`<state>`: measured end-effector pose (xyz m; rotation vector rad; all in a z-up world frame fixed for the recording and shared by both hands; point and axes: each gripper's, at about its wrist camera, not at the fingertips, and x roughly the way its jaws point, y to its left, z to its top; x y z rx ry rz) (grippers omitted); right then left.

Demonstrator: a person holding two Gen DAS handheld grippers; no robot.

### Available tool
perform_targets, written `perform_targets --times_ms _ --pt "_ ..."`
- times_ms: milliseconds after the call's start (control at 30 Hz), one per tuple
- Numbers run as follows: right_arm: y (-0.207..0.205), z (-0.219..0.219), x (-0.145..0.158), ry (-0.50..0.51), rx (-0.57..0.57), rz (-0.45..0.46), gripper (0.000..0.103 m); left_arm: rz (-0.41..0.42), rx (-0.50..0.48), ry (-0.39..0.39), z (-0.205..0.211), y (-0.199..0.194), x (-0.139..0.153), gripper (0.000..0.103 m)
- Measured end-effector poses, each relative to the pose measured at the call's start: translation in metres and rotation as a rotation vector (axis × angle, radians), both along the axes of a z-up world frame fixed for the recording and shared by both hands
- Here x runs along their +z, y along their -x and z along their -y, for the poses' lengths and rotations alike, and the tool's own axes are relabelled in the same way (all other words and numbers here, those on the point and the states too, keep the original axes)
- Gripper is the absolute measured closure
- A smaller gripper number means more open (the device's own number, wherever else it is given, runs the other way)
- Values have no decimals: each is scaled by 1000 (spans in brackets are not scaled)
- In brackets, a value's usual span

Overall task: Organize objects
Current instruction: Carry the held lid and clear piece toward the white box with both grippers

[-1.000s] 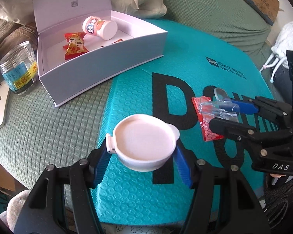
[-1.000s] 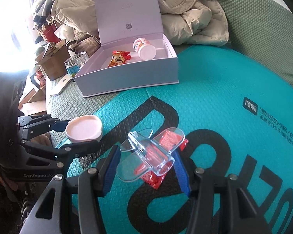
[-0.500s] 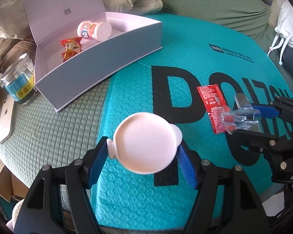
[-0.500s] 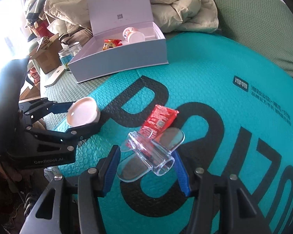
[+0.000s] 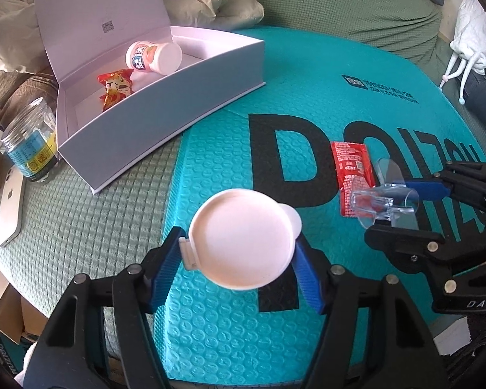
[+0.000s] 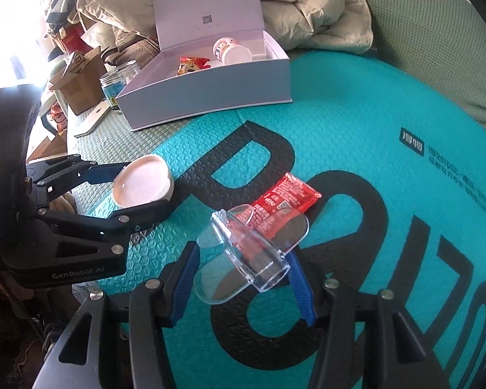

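A round pale pink cup (image 5: 243,240) with a hinged lid tab hangs above the teal mat (image 5: 226,324). My left gripper (image 5: 239,243) is shut on it and its jaws are closing; the right wrist view shows the same grip on the cup (image 6: 141,184). My right gripper (image 6: 243,256) is shut on a clear plastic piece (image 6: 252,253) with two flat wings. That piece hovers over the near end of a red sauce packet (image 6: 285,197) lying flat on the mat. The open white box (image 5: 165,110) holds a small bottle (image 5: 154,56) and a red snack pack (image 5: 116,87).
A glass jar (image 5: 29,142) and a phone (image 5: 11,207) lie left of the box on the green cover. Crumpled bedding (image 6: 307,9) sits behind the box. Cardboard boxes (image 6: 77,87) stand at the far left.
The pink cup has tipped so its flat face turns more towards the left camera. The right gripper with the clear piece has drawn back, uncovering more of the red packet.
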<state>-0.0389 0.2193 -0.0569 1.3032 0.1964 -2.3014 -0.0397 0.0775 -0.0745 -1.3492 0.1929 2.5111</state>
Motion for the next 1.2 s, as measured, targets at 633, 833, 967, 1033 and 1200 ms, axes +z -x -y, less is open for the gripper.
perform_targets --times_ms 633,833,967,1033,1200 --pt "-6 11 41 -21 20 -104 48 -19 54 -3 17 -16 39 39" --pt "-6 21 51 -34 33 -126 48 -45 61 -15 29 -24 60 40" --pt "1 26 59 0 11 -112 48 -30 91 -22 38 -24 67 40" --pt "2 30 64 1 19 -126 48 -36 103 -27 41 -25 71 40" --pt "6 43 79 17 63 -150 48 -47 133 -26 52 -23 82 40"
